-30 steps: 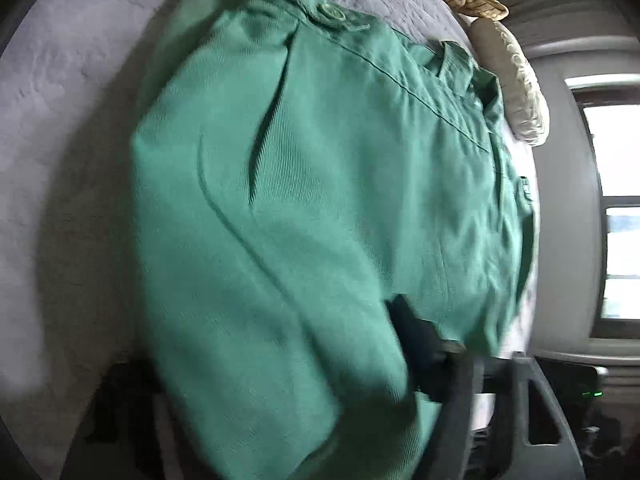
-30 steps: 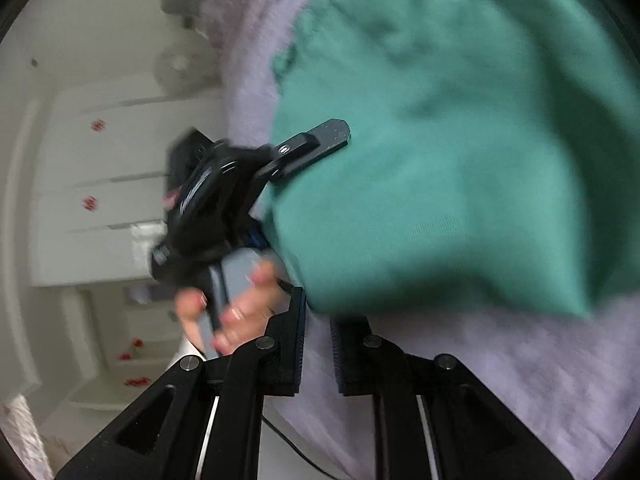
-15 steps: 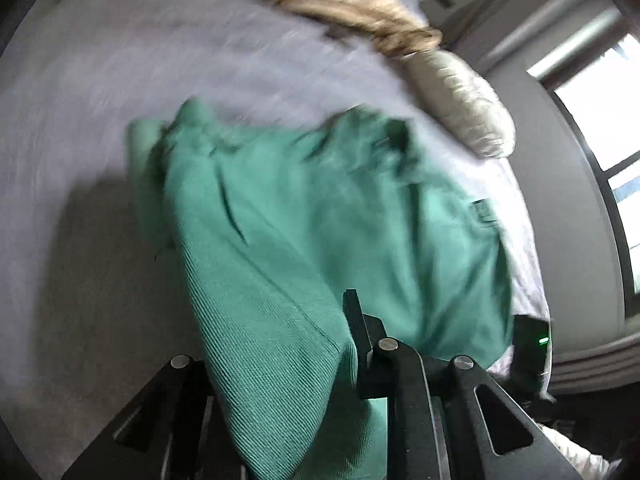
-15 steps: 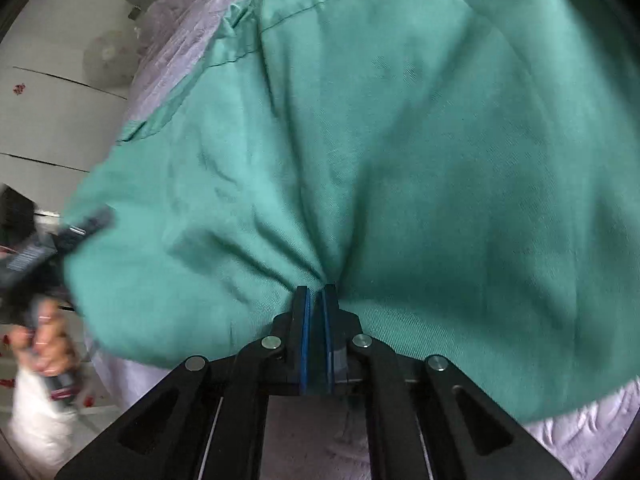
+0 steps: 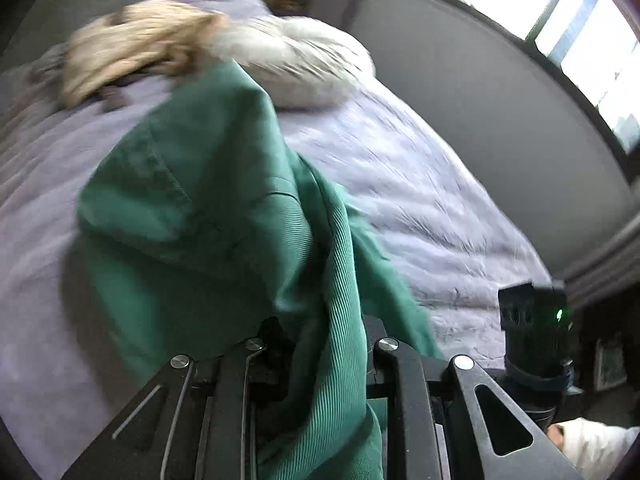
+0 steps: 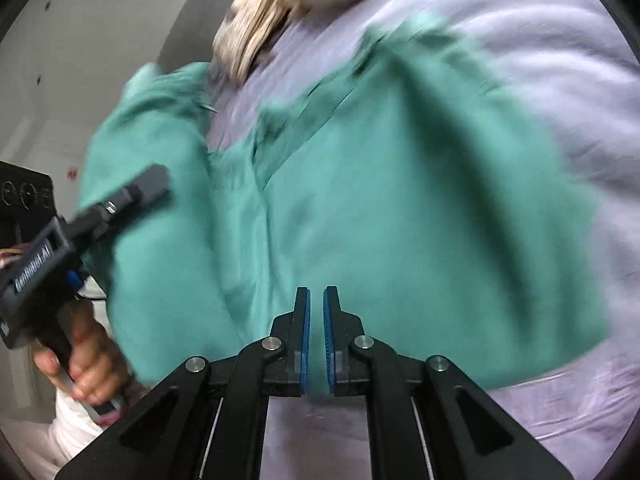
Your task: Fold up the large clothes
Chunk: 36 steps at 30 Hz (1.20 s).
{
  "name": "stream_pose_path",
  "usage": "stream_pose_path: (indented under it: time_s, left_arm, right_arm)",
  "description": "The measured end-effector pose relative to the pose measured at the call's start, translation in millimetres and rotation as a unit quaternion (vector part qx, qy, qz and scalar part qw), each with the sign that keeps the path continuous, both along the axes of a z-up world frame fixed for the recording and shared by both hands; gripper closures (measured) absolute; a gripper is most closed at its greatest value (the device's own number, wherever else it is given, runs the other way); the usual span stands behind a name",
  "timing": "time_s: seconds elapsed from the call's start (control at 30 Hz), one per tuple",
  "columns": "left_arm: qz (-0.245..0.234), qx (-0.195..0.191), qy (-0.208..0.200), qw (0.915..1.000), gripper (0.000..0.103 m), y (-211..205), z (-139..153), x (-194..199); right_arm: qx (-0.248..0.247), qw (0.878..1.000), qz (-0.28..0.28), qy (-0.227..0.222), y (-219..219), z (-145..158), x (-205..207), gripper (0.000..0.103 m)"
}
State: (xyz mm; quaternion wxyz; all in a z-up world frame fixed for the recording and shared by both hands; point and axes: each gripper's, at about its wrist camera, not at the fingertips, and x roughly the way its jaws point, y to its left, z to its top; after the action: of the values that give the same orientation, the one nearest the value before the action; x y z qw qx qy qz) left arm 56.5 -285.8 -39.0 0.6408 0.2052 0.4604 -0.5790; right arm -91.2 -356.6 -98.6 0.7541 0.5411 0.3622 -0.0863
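The green garment [image 5: 224, 200] lies partly on the bed [image 5: 420, 184], over its pale lilac quilt, and partly hangs lifted from the left tongs [image 5: 326, 332]. No box, basket or other container shows in either view.

In the left wrist view a thick ribbed band of the cloth runs straight up between the two fingers, which pinch it; their jaws have just been closing, with the cloth between them. From the grip the fabric rises in a steep ridge toward the head of the bed, where a cream pillow [image 5: 304, 68] and a tan bundle [image 5: 136, 44] lie; its long axis follows that line. A stitched seam crosses the upper fold. The weave is fine corduroy, plain green, creased and blurred.

In the right wrist view the garment [image 6: 400, 220] spreads broad and fairly flat across the quilt [image 6: 560, 80]. The right tongs [image 6: 316, 312] stand at a narrow gap, blue pads facing, with a thin edge of green cloth between them; whether the pads press on it cannot be told. At the left a hand [image 6: 86, 364] holds the other gripper, whose finger lies against the raised cloth.
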Motion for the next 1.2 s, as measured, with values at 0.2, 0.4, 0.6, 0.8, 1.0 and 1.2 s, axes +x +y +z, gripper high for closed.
stream_pose_path:
  time_s: [0.2,0.4,0.6,0.8,1.0,1.2]
  left_arm:
    - [-0.031,0.059,0.008,0.9977,0.08,-39.2,-59.7,-46.5]
    - [-0.031,0.045,-0.014,0.9984,0.078,-32.4,-46.2,-58.3]
    - [0.036,-0.041,-0.054,0.997,0.012,5.6,3.9,-39.6]
    - [0.128,-0.009,-0.089,0.9878,0.012,40.1,3.0,17.1]
    - [0.249,0.059,-0.089,0.9625,0.012,78.1,-46.3,88.8]
    - [0.241,0.057,-0.071,0.9662,0.012,78.1,-59.4,82.1]
  right_arm:
    - [0.09,0.994,-0.057,-0.008,-37.7,-51.4,-39.4,0.093]
    - [0.109,0.992,-0.059,-0.024,-43.8,-62.1,-50.8,0.096]
    - [0.163,0.974,-0.112,-0.114,-59.4,-65.2,-49.2,0.054]
    - [0.182,0.97,-0.084,-0.138,-72.0,-51.8,-15.3,0.034]
    - [0.062,0.998,0.005,-0.024,-77.5,-27.7,62.6,0.078]
    - [-0.01,0.998,-0.02,-0.063,-86.7,14.7,49.6,0.097]
